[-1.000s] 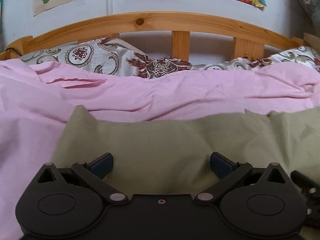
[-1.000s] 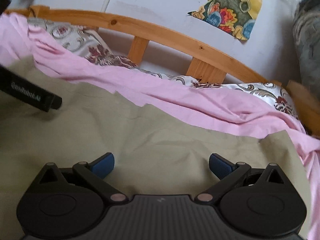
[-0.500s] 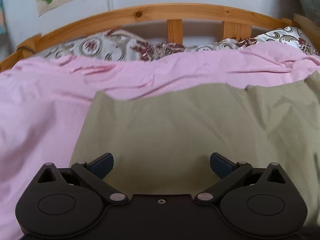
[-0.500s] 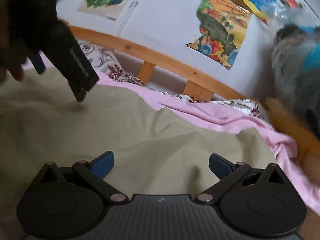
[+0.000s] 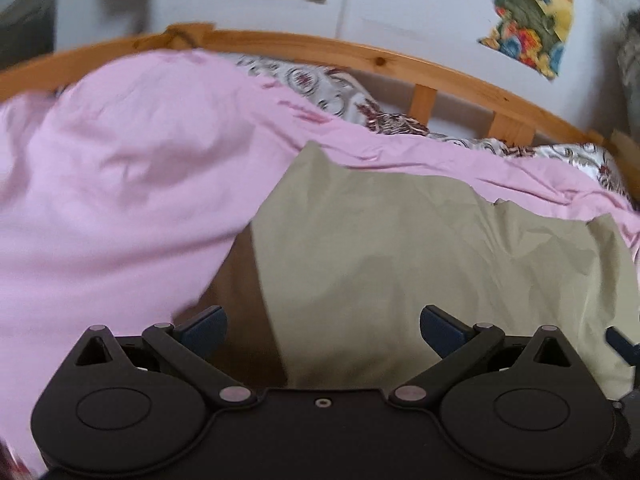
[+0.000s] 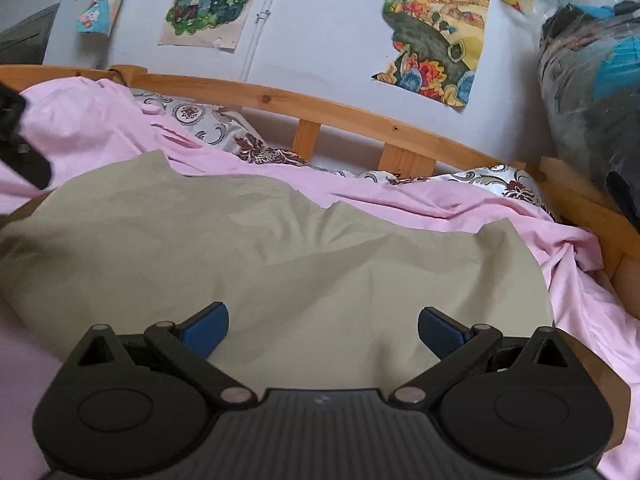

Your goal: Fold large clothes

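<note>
Olive cloth (image 6: 280, 248) spread flat on pink sheet (image 5: 120, 184); left tool (image 5: 323, 330), right tool (image 6: 323, 330) both wide open, holding nothing.

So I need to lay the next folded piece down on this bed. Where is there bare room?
The widest free patch is the pink sheet left of the olive cloth, running up to the headboard. A narrower pink strip lies right of the cloth by the side rail. The middle is taken by the cloth, and pillows crowd the head end.
</note>
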